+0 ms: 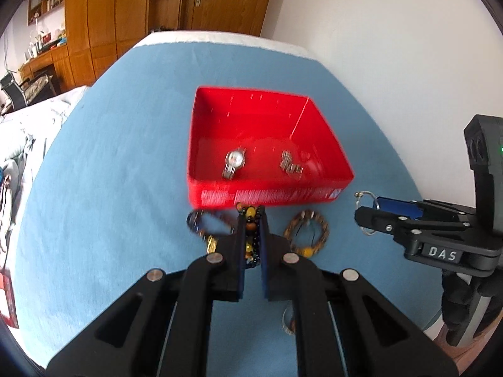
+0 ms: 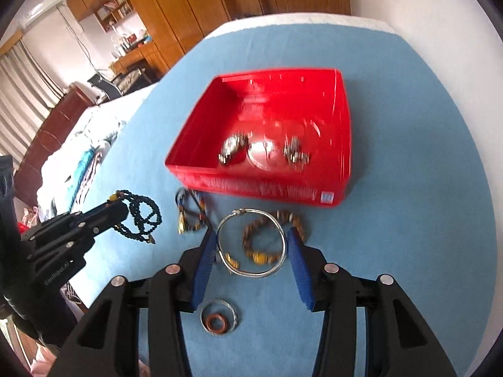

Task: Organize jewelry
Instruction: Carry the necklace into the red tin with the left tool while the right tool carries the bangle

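A red box (image 1: 201, 144) (image 2: 344, 144) on the blue cloth holds a silver watch (image 1: 234, 163) (image 2: 232, 147) and a small metal piece (image 1: 289, 163) (image 2: 295, 152). My left gripper (image 1: 251, 216) is shut on a black bead necklace (image 1: 250, 237) (image 2: 141, 216), held in front of the box. My right gripper (image 2: 251, 238) (image 1: 361, 216) holds a silver bangle (image 2: 251, 271) (image 1: 361, 196) between its blue pads. A brown bead bracelet (image 1: 306, 234) (image 2: 261, 256) and a dark bead bracelet (image 1: 204, 223) (image 2: 190, 213) lie in front of the box.
Two rings (image 2: 218, 317), one silver and one reddish, lie near me on the blue cloth (image 1: 110, 188). A bed with white bedding (image 2: 78, 157) is at the left. Wooden wardrobes (image 1: 125, 15) stand behind. A white wall is at the right.
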`<state>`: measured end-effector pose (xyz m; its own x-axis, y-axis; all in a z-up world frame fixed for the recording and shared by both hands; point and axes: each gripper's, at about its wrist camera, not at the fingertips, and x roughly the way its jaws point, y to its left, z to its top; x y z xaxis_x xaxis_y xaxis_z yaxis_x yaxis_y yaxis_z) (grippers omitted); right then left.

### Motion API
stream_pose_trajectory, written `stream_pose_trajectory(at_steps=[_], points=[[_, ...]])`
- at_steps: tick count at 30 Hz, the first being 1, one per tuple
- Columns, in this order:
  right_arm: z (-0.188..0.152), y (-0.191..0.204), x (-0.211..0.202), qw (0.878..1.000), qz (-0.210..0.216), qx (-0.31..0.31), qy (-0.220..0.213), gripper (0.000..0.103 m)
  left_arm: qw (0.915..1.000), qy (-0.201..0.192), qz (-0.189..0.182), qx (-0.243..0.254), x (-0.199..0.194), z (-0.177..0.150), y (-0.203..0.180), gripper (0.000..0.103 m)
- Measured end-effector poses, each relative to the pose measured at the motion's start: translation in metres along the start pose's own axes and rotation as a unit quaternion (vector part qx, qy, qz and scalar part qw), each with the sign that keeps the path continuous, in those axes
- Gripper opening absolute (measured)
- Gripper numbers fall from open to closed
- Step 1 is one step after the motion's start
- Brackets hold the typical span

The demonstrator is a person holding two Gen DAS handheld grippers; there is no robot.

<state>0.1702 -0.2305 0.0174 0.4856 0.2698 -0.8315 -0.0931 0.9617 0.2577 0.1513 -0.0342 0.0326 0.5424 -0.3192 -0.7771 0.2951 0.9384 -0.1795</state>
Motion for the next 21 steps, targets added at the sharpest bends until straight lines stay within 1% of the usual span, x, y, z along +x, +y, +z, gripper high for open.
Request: stream_pose_trajectory(at_steps=[5,11,16,21], points=[[0.033,-0.005,0.011,1.0,-0.001,0.009,-0.005,0.047,0.9998,-0.019,-0.006,0.003,0.004,0.035,-0.007,0.006],[0.072,-0.02,0.04,1.0,-0.012,0.025,-0.005,0.047,0.9998,-0.016,-0.004,-0.004,0.041,0.076,-0.009,0.006],[0.094,-0.031,0.079,0.999,-0.021,0.037,0.007,0.047,0.9999,0.005,-0.002,-0.014,0.087,0.1,-0.003,0.006],[0.107,-0.041,0.119,0.998,-0.034,0.043,0.026,0.047,0.9986,0.045,0.0,-0.027,0.144,0.115,0.007,0.006]])
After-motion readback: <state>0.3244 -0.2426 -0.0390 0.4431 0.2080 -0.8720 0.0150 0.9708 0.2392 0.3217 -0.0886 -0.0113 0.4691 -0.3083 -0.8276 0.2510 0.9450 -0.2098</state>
